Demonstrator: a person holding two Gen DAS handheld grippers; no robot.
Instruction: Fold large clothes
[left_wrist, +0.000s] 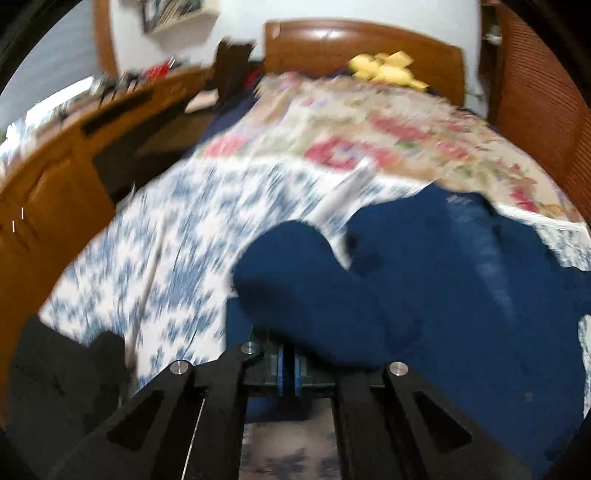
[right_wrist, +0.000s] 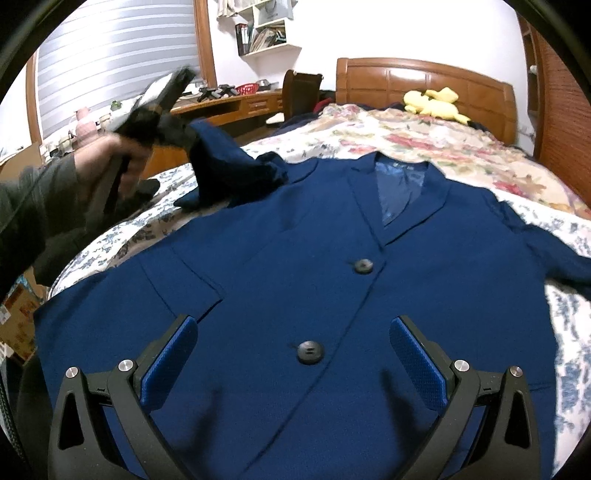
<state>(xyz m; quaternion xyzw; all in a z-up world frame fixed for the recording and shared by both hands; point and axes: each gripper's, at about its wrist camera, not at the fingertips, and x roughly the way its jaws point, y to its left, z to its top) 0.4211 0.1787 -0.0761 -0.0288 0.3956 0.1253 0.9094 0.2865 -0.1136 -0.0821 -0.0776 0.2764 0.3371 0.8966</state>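
A navy blue jacket (right_wrist: 295, 240) lies face up on the bed, front closed, with two dark buttons (right_wrist: 362, 266). My right gripper (right_wrist: 292, 325) is open and hovers just above the lower front, its blue pads (right_wrist: 170, 362) either side of the lower button (right_wrist: 310, 352). At the upper left, my left gripper (right_wrist: 184, 133) is shut on the jacket's sleeve (right_wrist: 221, 162) and holds it raised off the bed. In the blurred left wrist view the left gripper (left_wrist: 290, 365) has its pads together, with the sleeve (left_wrist: 295, 266) bunched over them and the jacket (left_wrist: 461, 295) to the right.
The blue-and-white sheet (left_wrist: 166, 240) covers the near bed, a flowered quilt (right_wrist: 424, 140) the far part. A yellow plush toy (right_wrist: 436, 101) lies by the wooden headboard (right_wrist: 406, 77). A wooden desk (right_wrist: 236, 107) and chair (right_wrist: 299, 88) stand left of the bed. A sleeved hand (right_wrist: 103, 158) holds the left gripper.
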